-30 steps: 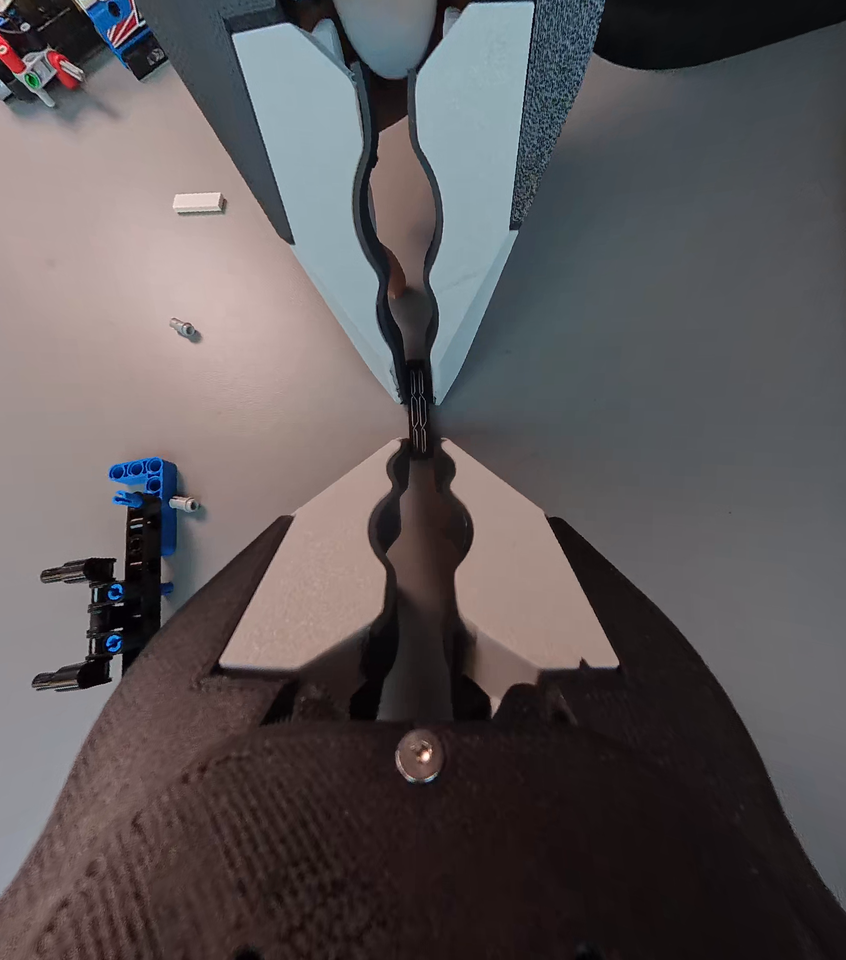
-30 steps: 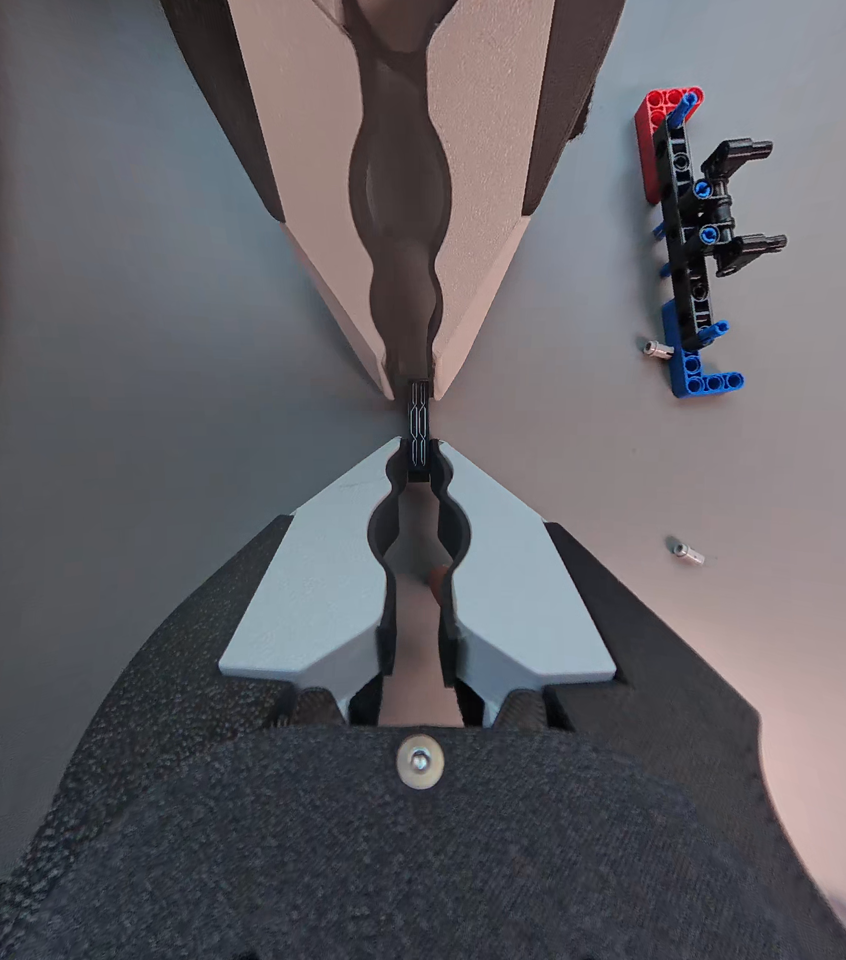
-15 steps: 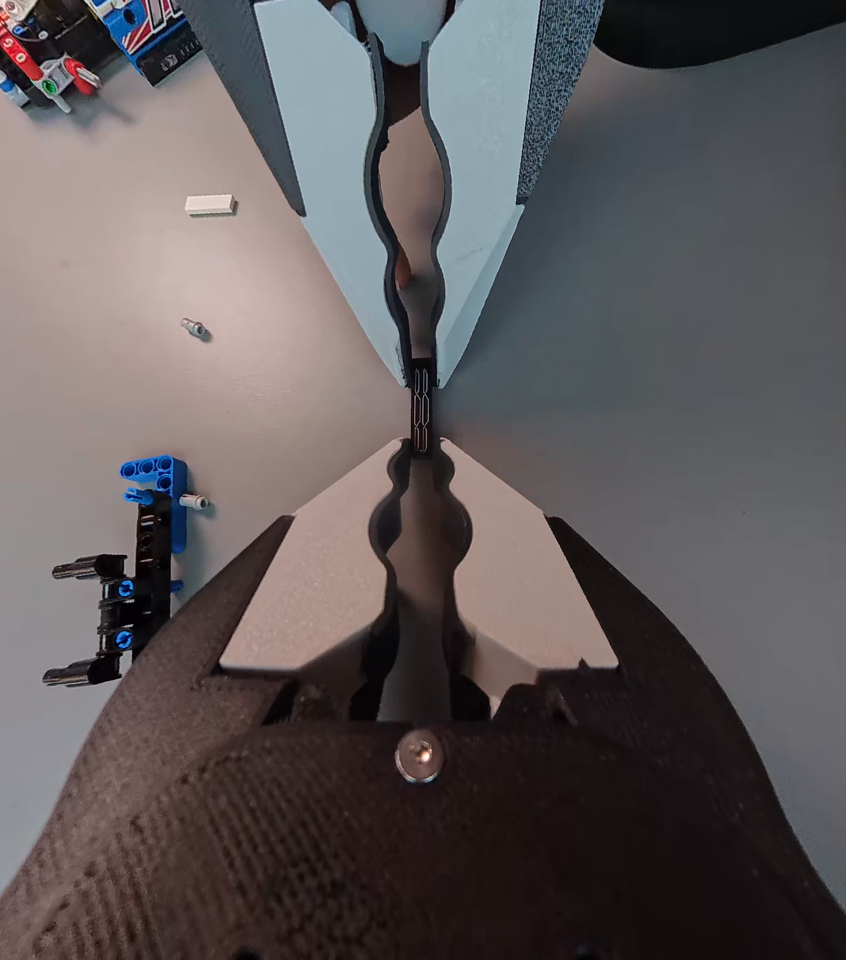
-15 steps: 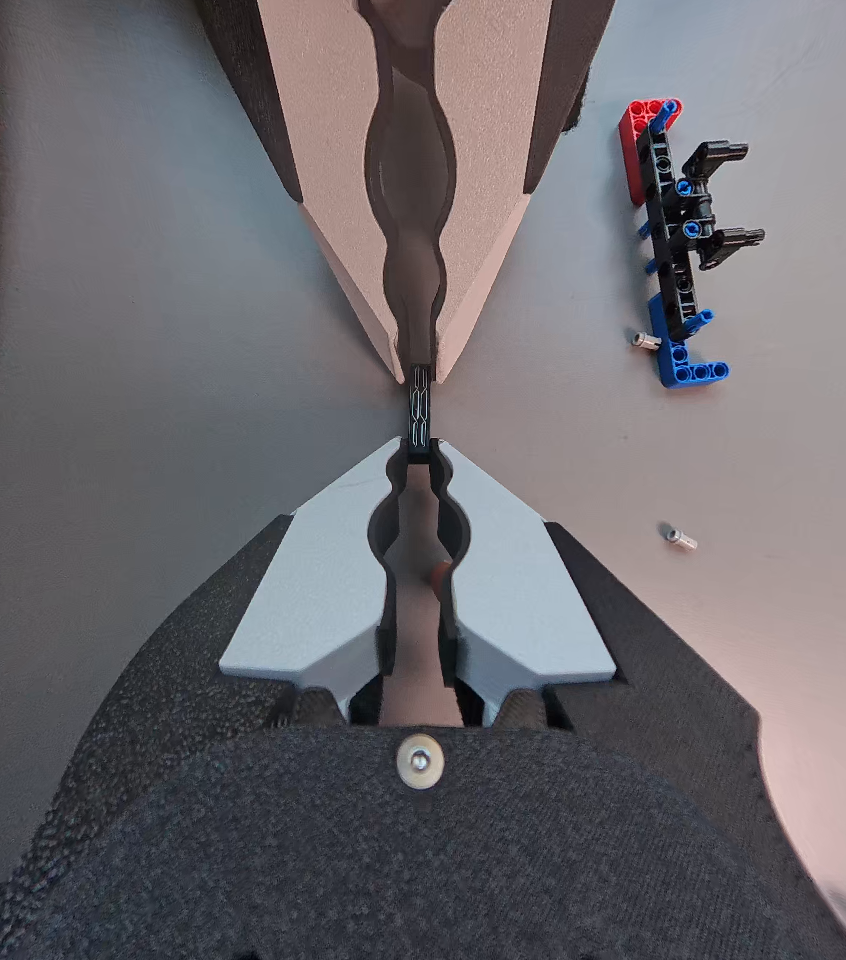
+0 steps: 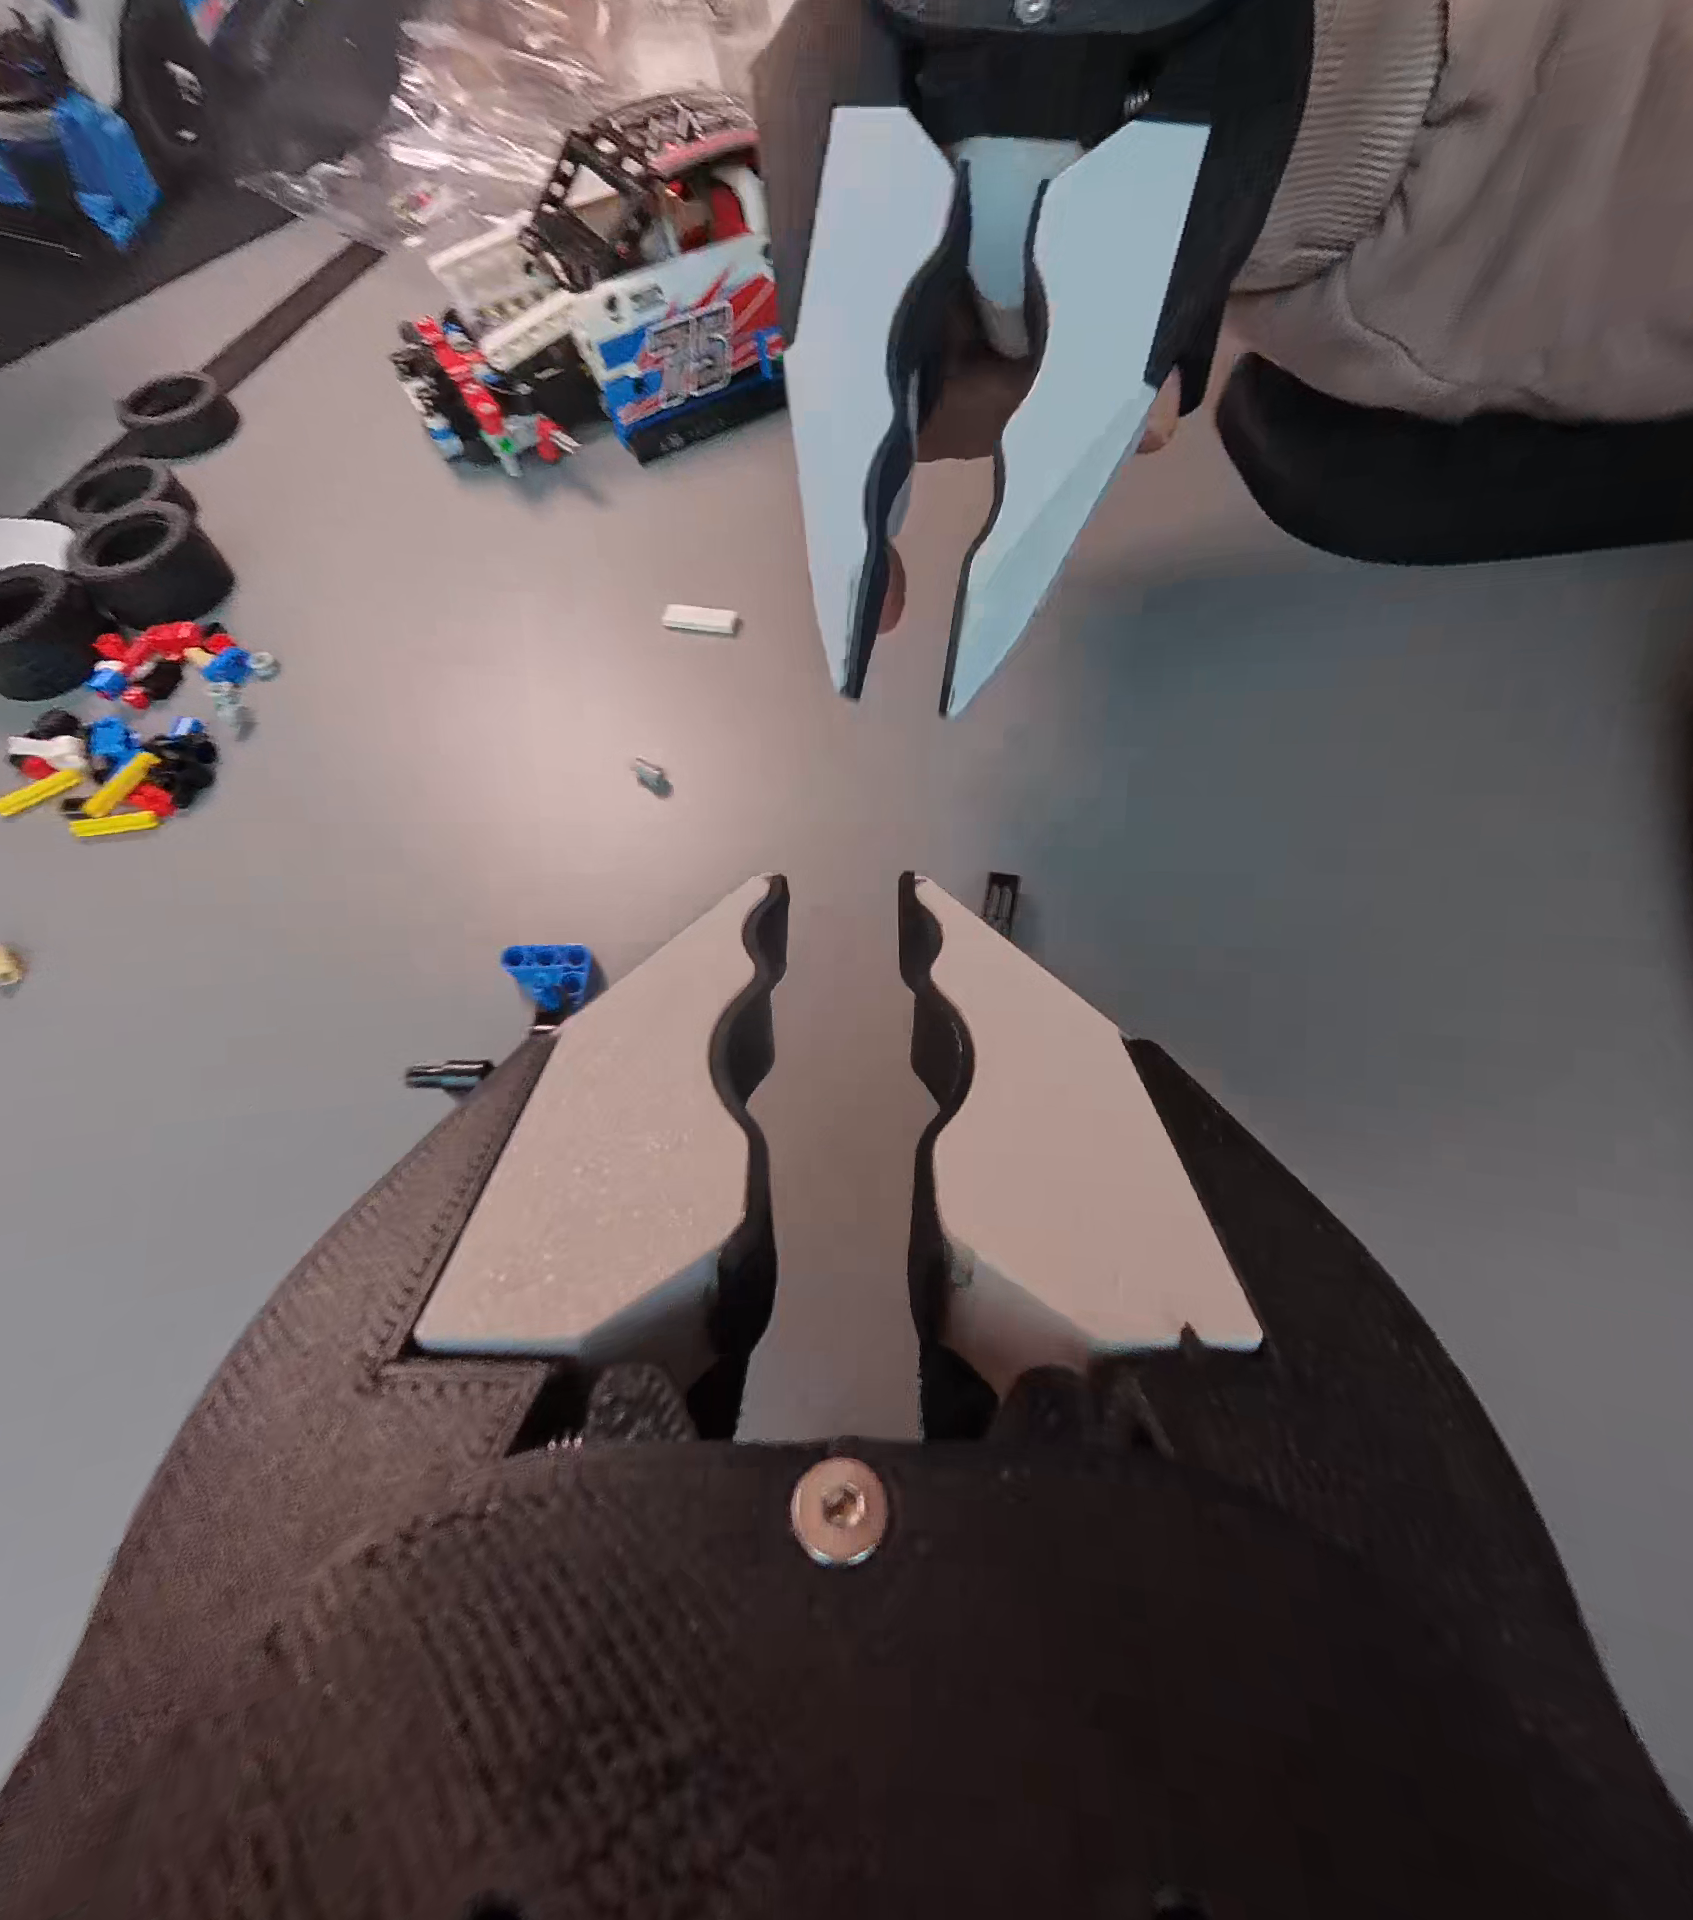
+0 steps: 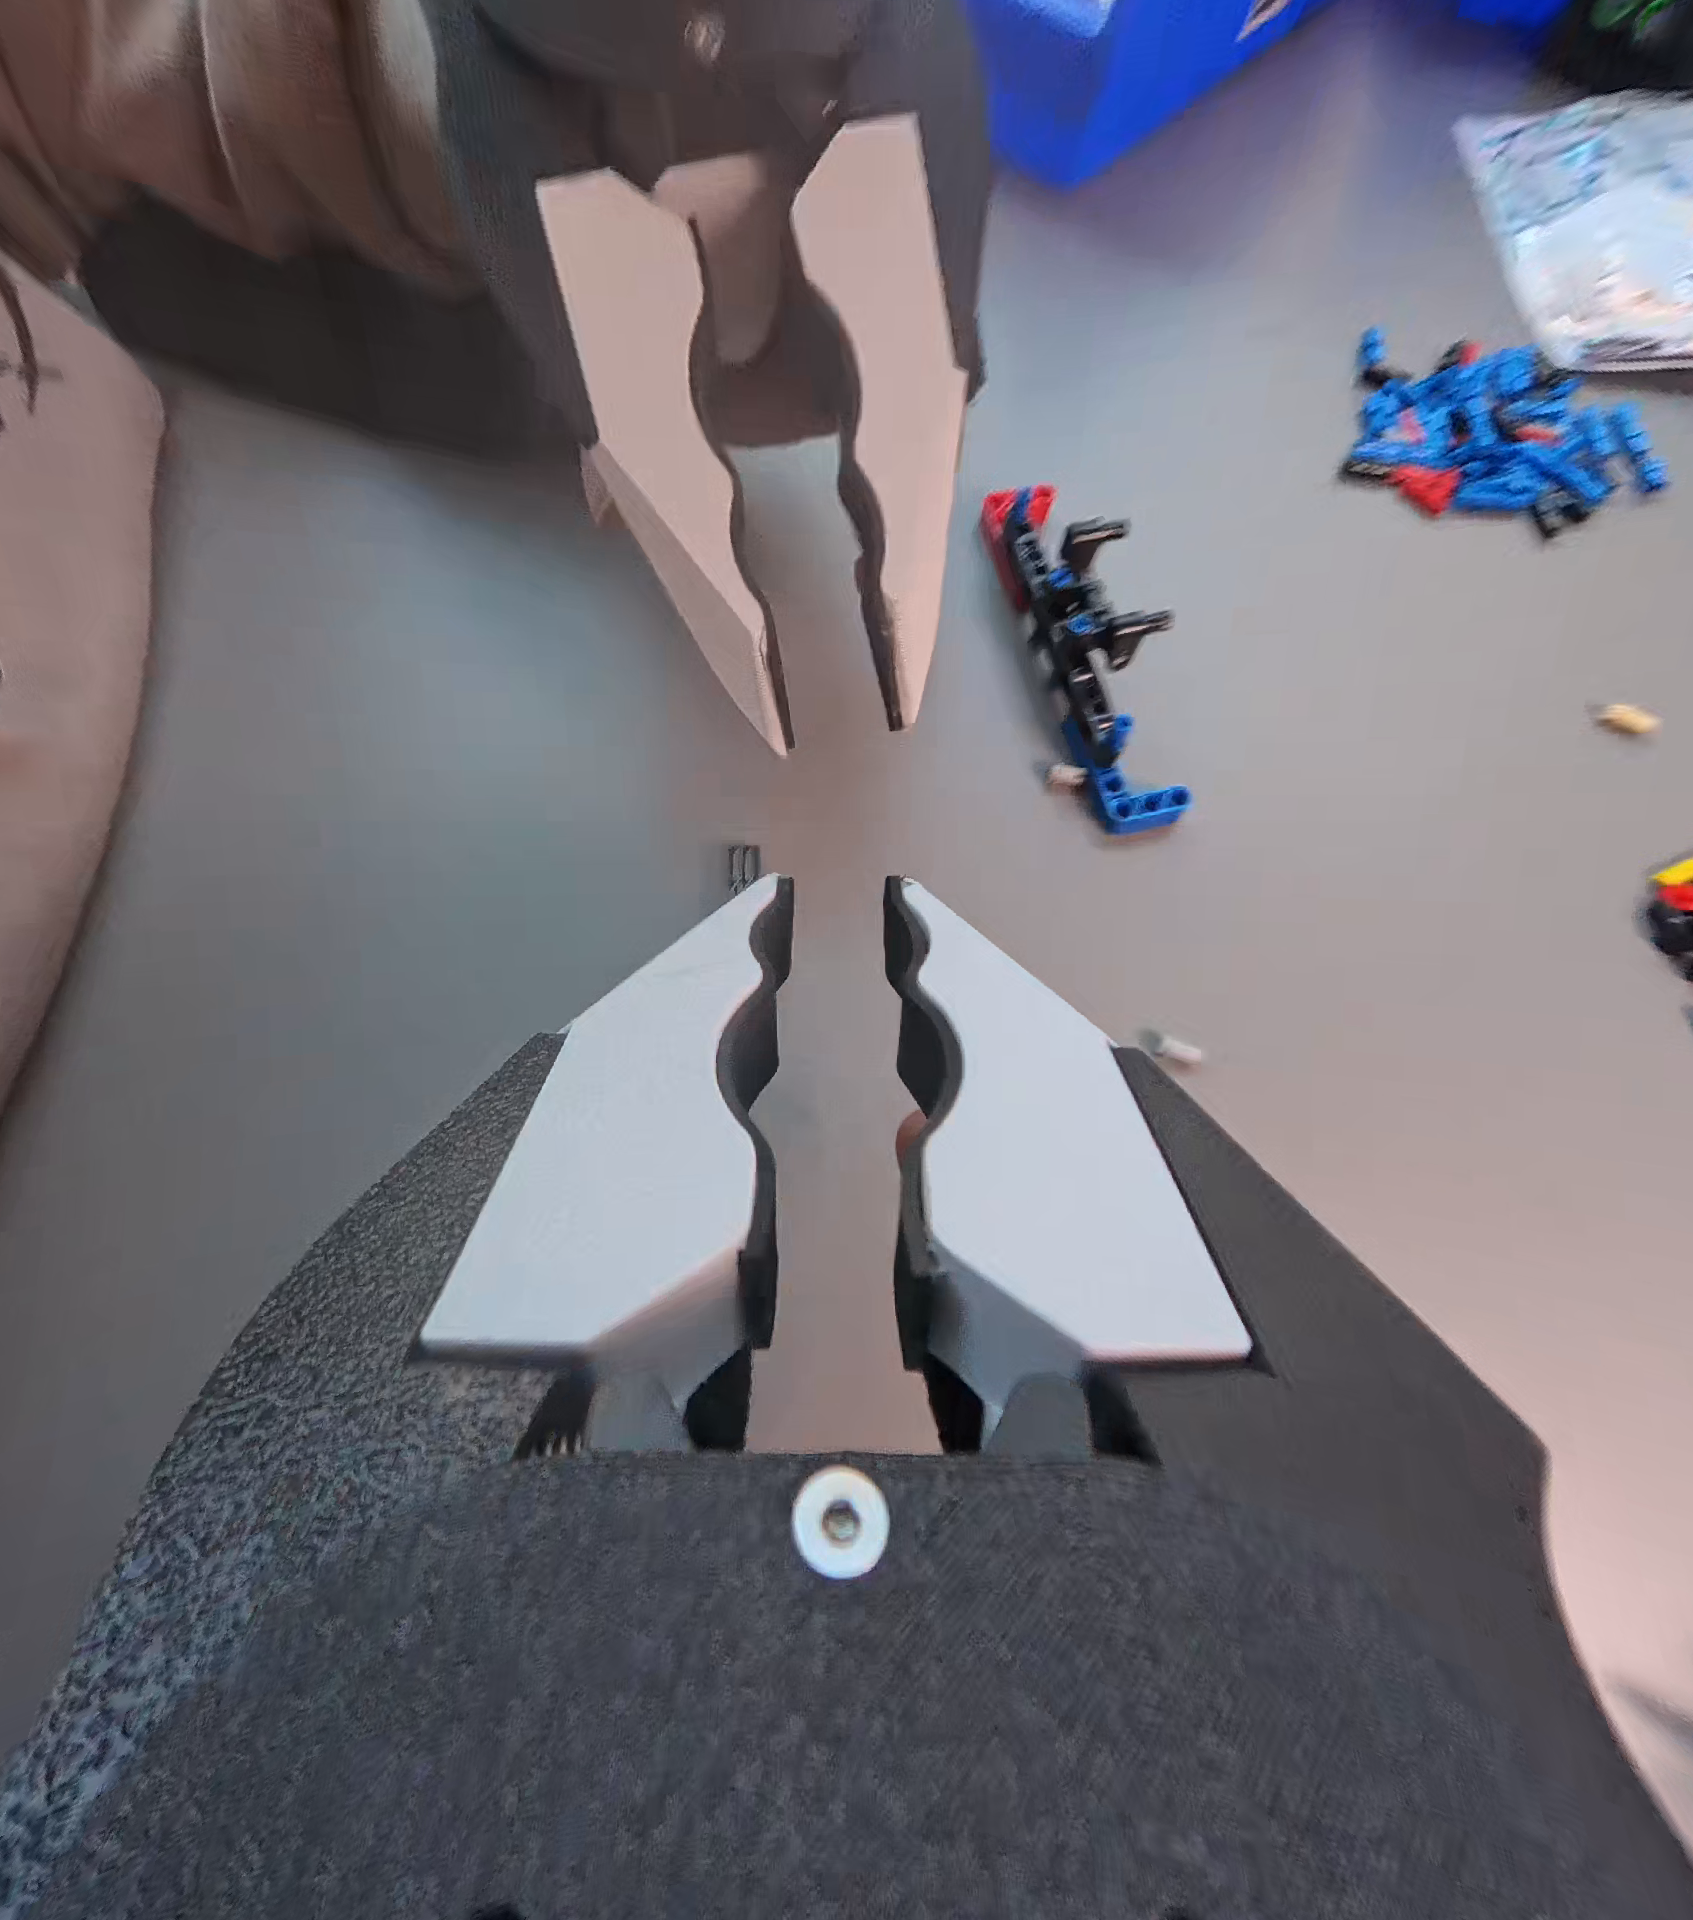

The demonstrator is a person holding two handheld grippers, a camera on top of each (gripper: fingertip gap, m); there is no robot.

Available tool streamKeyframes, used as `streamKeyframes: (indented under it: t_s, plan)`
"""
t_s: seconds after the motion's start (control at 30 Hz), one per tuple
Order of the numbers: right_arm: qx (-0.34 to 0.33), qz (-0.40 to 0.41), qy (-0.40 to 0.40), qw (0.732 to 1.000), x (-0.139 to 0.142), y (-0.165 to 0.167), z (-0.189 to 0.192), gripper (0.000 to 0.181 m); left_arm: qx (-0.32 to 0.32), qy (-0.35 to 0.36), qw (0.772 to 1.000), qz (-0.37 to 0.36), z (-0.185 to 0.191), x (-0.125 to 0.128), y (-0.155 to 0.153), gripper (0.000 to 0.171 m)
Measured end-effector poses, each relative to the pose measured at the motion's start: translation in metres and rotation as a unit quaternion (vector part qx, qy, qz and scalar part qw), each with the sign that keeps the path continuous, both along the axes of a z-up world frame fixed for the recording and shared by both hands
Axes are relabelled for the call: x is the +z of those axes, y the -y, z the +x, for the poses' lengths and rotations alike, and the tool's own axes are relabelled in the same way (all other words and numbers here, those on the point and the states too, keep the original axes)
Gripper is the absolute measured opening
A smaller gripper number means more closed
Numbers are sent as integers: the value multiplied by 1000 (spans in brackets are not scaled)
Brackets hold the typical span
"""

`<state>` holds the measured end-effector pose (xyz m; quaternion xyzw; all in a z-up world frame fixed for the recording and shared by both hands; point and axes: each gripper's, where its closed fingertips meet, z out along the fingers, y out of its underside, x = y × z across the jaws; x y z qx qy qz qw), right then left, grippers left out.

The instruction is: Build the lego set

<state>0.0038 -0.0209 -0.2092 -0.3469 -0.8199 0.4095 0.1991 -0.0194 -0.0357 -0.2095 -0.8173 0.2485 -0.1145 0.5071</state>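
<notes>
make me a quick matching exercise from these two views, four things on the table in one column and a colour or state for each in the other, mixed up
Things
1. left tongs
2. stack of tyres
3. small flat black piece
4. toy car

Colour or state
A. black rings, piled by the left edge of the left view
B. white, blue and red, partly built
C. open, holding nothing
D. lying on the table beside a tong tip

Pairs: 1-C, 2-A, 3-D, 4-B
</notes>
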Motion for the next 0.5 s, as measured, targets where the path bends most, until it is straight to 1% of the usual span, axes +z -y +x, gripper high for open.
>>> streamKeyframes:
  t_s: [0.07, 0.13, 0.23, 0.3, 0.37, 0.43, 0.5]
  plan:
    - [-43, -46, -48, 997, 24, -21, -8, 15, 32, -6, 999, 19, -18, 4, -4, 20]
    - [-105, -72, -85, 988, 39, -53, -15, 14, 63, -16, 998, 27, -36, 4, -8, 18]
    - [-208, -71, -114, 969, 39, -109, -20, 13, 100, -22, 994, 28, -55, 2, -11, 17]
    - [-257, -81, -116, 956, 31, -135, -20, 13, 116, -23, 992, 34, -63, 3, -12, 17]
    - [-282, -103, -110, 947, 25, -148, -20, 13, 125, -21, 991, 41, -67, 5, -13, 18]
    - [-289, -119, -105, 944, 22, -151, -21, 13, 129, -16, 990, 49, -69, 8, -14, 18]
    - [-290, -113, -103, 945, 18, -151, -22, 13, 133, -20, 989, 58, -71, 11, -14, 19]
